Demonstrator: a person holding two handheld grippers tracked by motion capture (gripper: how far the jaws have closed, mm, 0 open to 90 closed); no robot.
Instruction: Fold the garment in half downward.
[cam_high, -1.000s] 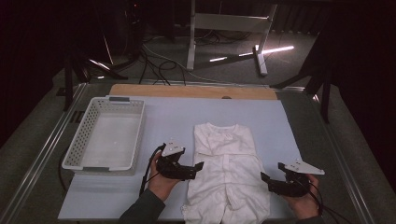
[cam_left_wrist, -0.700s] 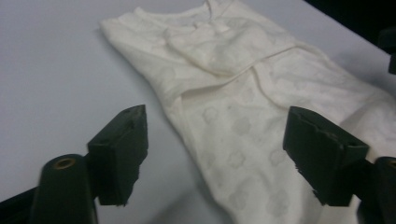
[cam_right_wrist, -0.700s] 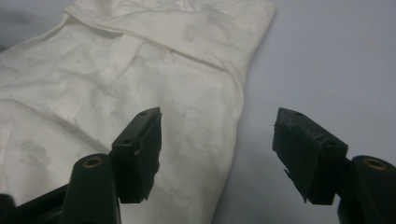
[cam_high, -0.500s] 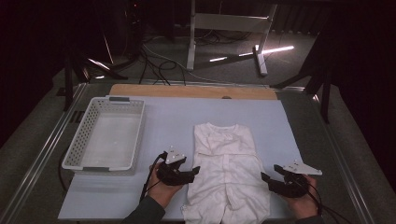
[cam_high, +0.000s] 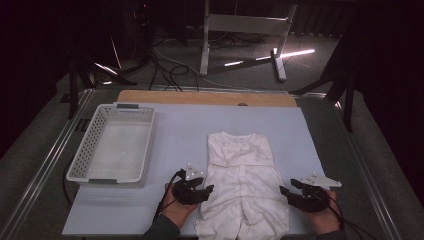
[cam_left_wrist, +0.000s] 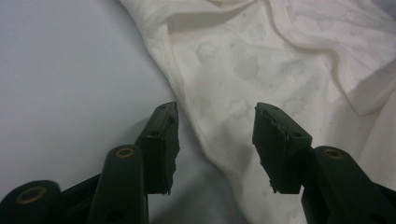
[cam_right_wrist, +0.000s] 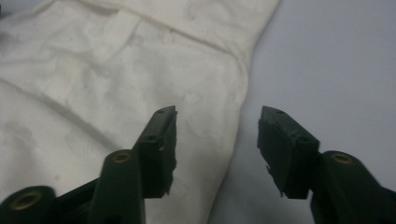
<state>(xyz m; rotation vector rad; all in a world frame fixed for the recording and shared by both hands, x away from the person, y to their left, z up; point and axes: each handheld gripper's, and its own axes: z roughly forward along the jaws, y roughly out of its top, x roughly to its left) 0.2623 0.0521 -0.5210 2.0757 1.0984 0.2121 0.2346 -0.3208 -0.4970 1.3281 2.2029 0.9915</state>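
Lying flat on the pale blue mat (cam_high: 310, 150) is a white baby garment (cam_high: 243, 185), neckline pointing away from the person, roughly in the middle of the table and a bit toward the near edge. The left gripper (cam_high: 204, 190) sits right at the garment's left edge and the right gripper (cam_high: 286, 192) at its right edge, both low over the mat.

In the left gripper view, the left gripper (cam_left_wrist: 215, 135) has its jaws partly apart, straddling the cloth's edge; they've just been closing, but the pads aren't pinching anything yet. Same deal in the right gripper view: the right gripper (cam_right_wrist: 217, 140) has just been closing too, with the garment's edge in the gap and the jaws not clamped on it.

A white plastic basket (cam_high: 85, 157) sits off to the left, well apart from the garment.
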